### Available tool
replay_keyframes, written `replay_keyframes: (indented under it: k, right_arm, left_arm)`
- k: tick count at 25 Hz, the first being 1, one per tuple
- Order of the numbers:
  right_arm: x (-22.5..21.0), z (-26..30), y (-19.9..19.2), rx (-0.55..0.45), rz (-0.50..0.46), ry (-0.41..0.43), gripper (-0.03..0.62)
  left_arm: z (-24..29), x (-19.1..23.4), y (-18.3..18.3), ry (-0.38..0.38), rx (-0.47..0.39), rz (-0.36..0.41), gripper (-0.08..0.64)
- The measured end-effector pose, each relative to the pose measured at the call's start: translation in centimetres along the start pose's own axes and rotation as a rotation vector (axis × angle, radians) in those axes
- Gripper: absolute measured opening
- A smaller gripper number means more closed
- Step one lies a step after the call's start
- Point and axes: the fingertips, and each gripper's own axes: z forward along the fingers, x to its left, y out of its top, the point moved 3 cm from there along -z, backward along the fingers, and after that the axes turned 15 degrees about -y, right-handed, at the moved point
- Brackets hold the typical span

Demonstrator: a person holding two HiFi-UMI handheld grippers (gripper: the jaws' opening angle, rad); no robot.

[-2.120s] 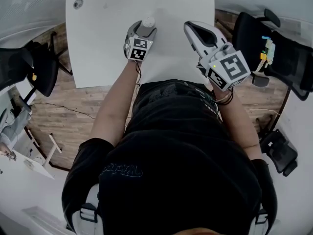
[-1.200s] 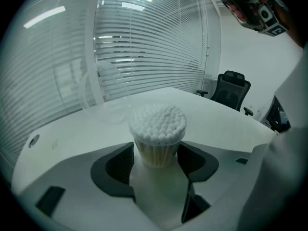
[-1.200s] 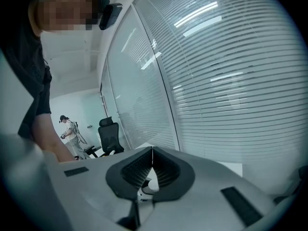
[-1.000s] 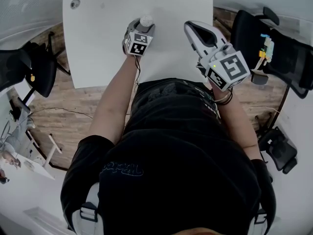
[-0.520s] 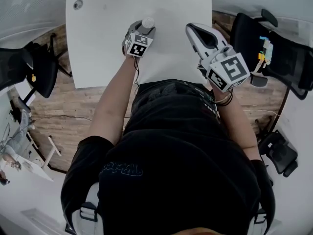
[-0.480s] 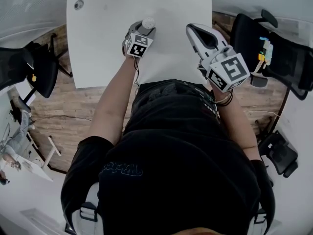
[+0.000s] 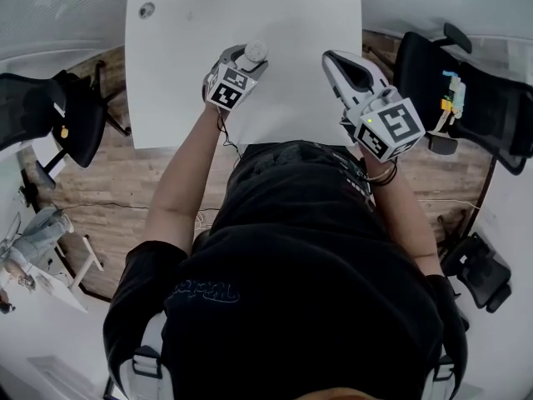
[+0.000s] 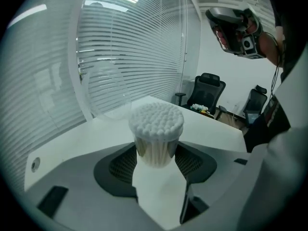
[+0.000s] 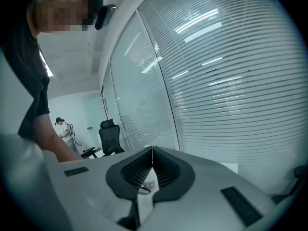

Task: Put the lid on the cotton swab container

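cotton swab container (image 8: 155, 146): upright between the left gripper (image 8: 156, 153) fingers, both pads (image 8: 122, 165) against its sides, so it's gripped. The white swab tips (image 8: 156, 119) stand proud above the fingertips, tops bare, lid not on.

A clear rounded shape (image 8: 103, 88) sits beyond the fingers, up-left of the container. It could be the lid, can't confirm.

The white table (image 7: 191, 73) lies under and beyond the left fingers. Can't tell whether the container base touches it.

right gripper (image 9: 152, 149): fingers closed, tips meeting. A small white patch with reddish print shows in the gap just below the tips. Can't tell what it is.

In the head view the right gripper is well apart from the left fingers, off to their right, over the table's near right part.

Past the right fingertips is a glass wall with blinds (image 9: 231, 81), with a black office chair (image 9: 109, 136) to their left. Past the left fingers, to the right, stand more black chairs (image 8: 206, 91).
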Motion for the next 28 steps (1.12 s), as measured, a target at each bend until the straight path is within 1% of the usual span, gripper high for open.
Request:
replay_keyframes:
  k: [2, 6, 13, 17, 20, 23, 28]
  right_arm:
    - [0.2, -0.3, -0.2, 0.001, -0.001, 0.001, 0.023]
    - [0.2, -0.7, -0.6, 0.003, 0.009, -0.006, 0.023]
    - [1.2, -0.6, -1.1, 0.008, 0.017, -0.004, 0.023]
    - [1.9, -0.5, -0.8, -0.002, 0.007, -0.004, 0.023]
    - [2.8, 0.1, -0.7, -0.003, -0.01, 0.01, 0.023]
    - [3.8, 1.0, -0.6, 0.015, -0.042, 0.042, 0.023]
    - [5.9, 2.3, 1.2, 0.02, -0.132, 0.108, 0.023]
  left_arm:
    - [-0.7, -1.5, 0.4, -0.039, 0.022, 0.025, 0.259]
    - [-1.9, -4.3, 1.7, -0.098, 0.032, 0.078, 0.259]
    - [-4.2, -7.4, 3.5, -0.178, 0.015, 0.112, 0.259]
    - [-5.9, -9.1, 4.4, -0.249, 0.016, 0.162, 0.259]
    - [-7.2, -10.0, 4.6, -0.258, 0.057, 0.218, 0.259]
    - [-7.9, -10.9, 4.5, -0.265, 0.094, 0.263, 0.259]
    - [-9.4, -12.1, 4.8, -0.286, 0.093, 0.318, 0.259]
